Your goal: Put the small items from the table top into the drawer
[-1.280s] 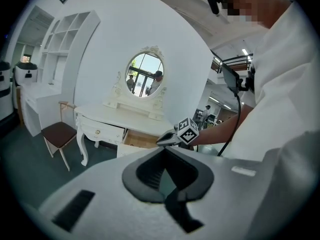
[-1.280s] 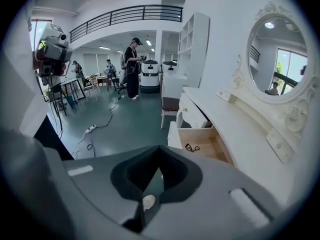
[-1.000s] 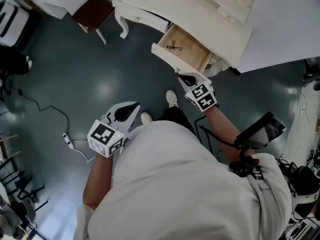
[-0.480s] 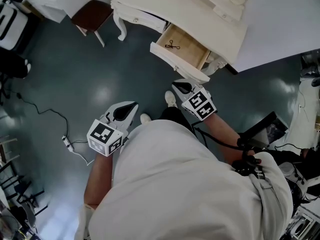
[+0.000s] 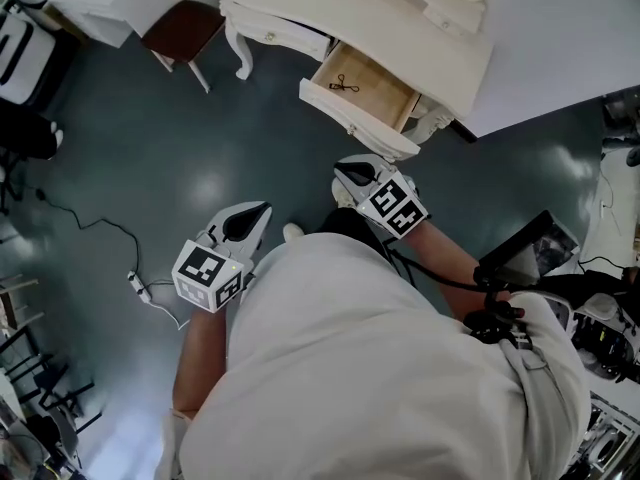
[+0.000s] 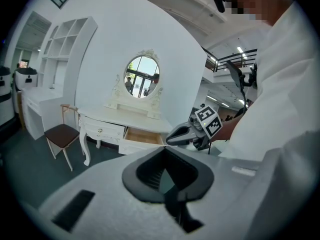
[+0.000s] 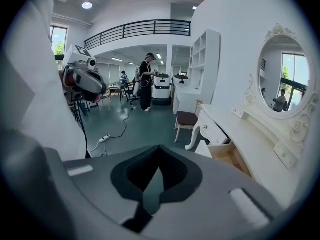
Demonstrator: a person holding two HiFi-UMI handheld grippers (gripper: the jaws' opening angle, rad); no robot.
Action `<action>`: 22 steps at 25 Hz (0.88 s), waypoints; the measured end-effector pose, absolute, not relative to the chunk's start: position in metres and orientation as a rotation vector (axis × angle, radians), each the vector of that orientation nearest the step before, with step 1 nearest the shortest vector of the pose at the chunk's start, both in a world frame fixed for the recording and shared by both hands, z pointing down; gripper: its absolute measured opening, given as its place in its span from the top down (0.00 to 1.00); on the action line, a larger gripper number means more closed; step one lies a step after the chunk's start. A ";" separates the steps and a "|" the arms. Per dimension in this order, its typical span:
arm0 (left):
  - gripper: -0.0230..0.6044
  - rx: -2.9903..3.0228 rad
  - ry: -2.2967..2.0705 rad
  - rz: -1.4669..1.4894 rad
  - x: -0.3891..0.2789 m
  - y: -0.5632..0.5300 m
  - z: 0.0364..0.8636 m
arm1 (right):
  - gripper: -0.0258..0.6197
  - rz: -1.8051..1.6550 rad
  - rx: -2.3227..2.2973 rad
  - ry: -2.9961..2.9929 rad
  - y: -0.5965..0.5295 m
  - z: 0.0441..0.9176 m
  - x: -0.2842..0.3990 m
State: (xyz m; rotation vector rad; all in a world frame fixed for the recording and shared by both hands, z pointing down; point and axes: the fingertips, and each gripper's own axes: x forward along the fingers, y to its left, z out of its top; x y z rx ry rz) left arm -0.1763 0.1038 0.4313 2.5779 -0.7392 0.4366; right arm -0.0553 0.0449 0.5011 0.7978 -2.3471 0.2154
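No text, label, brand name or number is legible in any view.

The only printed signs are black-and-white square coded patterns:

- The left marker cube (image 5: 210, 275), a white cube on the left gripper (image 5: 258, 213), carries one pattern on each face that shows.
- The right marker cube (image 5: 397, 206), a white cube on the right gripper (image 5: 345, 171), carries the same kind of pattern. In the left gripper view, two of its faces show.

Each pattern consists of black blocks inside a black border on a white ground. The patterns contain no letters or digits.
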 end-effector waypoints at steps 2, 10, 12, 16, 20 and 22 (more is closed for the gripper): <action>0.96 2.575 -0.741 0.439 -0.178 0.104 0.431 | 0.96 0.213 0.795 -2.353 0.045 0.499 -0.058; 0.96 2.568 -0.738 0.448 -0.178 0.104 0.433 | 0.96 0.197 0.774 -2.365 0.047 0.496 -0.065; 0.96 2.568 -0.735 0.447 -0.178 0.104 0.433 | 0.96 0.184 0.767 -2.366 0.047 0.495 -0.066; 0.96 2.569 -0.722 0.447 -0.176 0.103 0.434 | 0.96 0.175 0.759 -2.352 0.048 0.494 -0.066; 0.96 2.571 -0.712 0.445 -0.174 0.102 0.433 | 0.96 0.167 0.763 -2.359 0.046 0.492 -0.065; 0.96 2.570 -0.707 0.446 -0.174 0.101 0.433 | 0.96 0.160 0.766 -2.350 0.045 0.492 -0.063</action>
